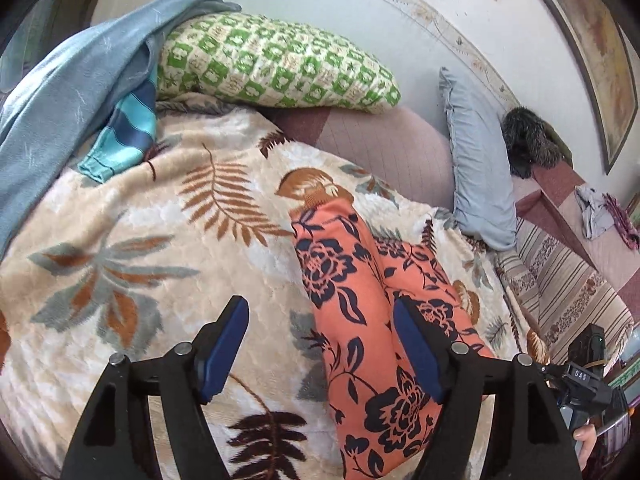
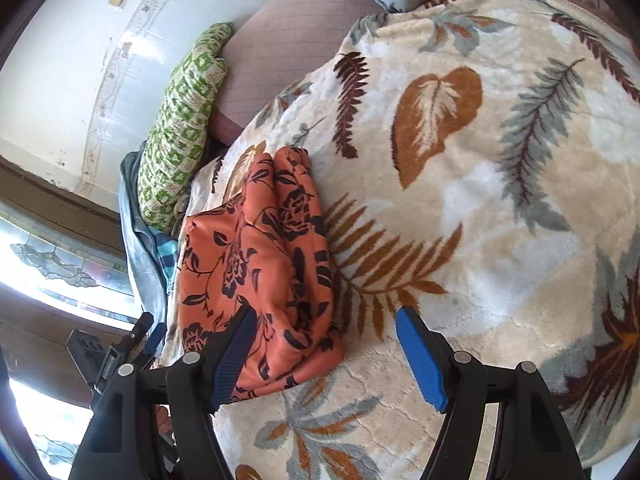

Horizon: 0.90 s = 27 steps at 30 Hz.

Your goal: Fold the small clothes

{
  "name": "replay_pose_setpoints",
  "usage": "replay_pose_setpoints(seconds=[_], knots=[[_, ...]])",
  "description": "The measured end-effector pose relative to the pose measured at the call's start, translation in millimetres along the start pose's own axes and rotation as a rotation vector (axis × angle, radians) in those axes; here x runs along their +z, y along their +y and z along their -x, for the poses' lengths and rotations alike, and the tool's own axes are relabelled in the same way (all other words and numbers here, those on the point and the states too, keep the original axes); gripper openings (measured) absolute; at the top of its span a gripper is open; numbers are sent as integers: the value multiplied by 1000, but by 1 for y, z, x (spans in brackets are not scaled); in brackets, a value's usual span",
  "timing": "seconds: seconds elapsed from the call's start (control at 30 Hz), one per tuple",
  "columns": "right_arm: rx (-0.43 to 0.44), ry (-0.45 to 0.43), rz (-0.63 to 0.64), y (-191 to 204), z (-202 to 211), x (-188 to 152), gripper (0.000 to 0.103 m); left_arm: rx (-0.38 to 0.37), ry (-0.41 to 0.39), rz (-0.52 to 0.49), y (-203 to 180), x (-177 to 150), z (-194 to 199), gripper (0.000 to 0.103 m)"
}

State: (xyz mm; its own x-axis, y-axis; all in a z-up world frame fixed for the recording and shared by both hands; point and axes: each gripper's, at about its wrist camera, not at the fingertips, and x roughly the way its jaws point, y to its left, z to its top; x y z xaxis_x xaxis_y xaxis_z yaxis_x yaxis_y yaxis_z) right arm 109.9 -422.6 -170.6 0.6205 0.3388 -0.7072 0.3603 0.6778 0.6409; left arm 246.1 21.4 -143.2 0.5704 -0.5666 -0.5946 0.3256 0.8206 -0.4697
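An orange garment with a dark flower print [image 1: 332, 264] lies folded into a long strip on a cream leaf-pattern blanket [image 1: 160, 208]. My left gripper [image 1: 320, 308] hovers over its near part with the jaws wide open; the right blue pad [image 1: 416, 344] is above the cloth and nothing is pinched. In the right wrist view the same garment [image 2: 260, 248] lies left of centre on the blanket [image 2: 480, 184]. My right gripper [image 2: 326, 314] is open too, its left pad [image 2: 234, 348] over the garment's near edge and its right pad over bare blanket.
A green checked pillow [image 1: 272, 60] and a light blue pillow [image 1: 476, 160] lean at the back. A blue cloth [image 1: 60, 92] and a teal striped garment [image 1: 124, 132] lie at the left. A striped sofa seat [image 1: 560, 280] is at the right.
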Motion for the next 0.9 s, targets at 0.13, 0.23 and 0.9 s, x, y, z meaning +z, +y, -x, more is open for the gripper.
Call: replay_pose_setpoints(seconds=[0.13, 0.23, 0.9], knots=[[34, -14, 51, 21, -16, 3, 75, 60, -34, 0, 9, 7, 10, 79], [17, -28, 92, 24, -25, 10, 75, 54, 6, -1, 7, 2, 2, 79], [158, 134, 133, 27, -93, -14, 50, -46, 287, -24, -41, -49, -70, 39]])
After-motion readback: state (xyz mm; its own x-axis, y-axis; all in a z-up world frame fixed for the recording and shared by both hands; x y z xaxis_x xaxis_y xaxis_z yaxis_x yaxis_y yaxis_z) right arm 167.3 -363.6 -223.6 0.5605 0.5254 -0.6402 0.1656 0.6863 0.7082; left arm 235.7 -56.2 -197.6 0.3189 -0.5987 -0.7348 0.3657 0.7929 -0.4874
